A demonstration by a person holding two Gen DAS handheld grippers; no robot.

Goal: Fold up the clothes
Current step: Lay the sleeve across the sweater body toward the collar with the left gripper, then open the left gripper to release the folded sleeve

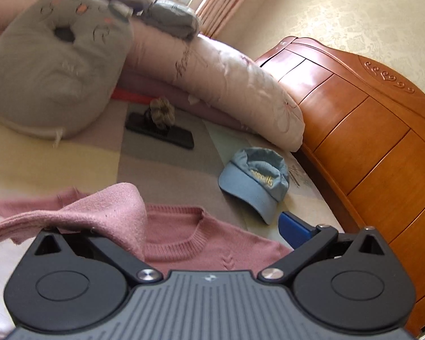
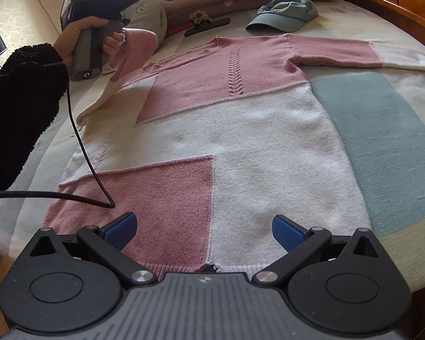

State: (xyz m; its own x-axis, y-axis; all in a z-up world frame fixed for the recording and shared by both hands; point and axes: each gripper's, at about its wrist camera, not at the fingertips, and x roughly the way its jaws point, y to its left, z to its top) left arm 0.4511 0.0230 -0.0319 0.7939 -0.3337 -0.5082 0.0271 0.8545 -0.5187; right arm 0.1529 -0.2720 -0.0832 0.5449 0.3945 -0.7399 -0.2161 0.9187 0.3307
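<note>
While spread flat, pink-and-white sweater [image 2: 212, 119], left gripper [image 1: 167, 226] lifting sleeve, right gripper [image 2: 204, 231] agape

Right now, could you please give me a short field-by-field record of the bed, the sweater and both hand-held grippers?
surface: bed with striped cover
garment: pink and white sweater, lying flat, neck toward the pillows
left sleeve: lifted off the bed, pink fabric draped over the left hand-held gripper; grip unclear
right hand-held gripper: open, at the hem, holding nothing
right sleeve: spread out flat
nearby: blue cap, black phone, pillows
</note>
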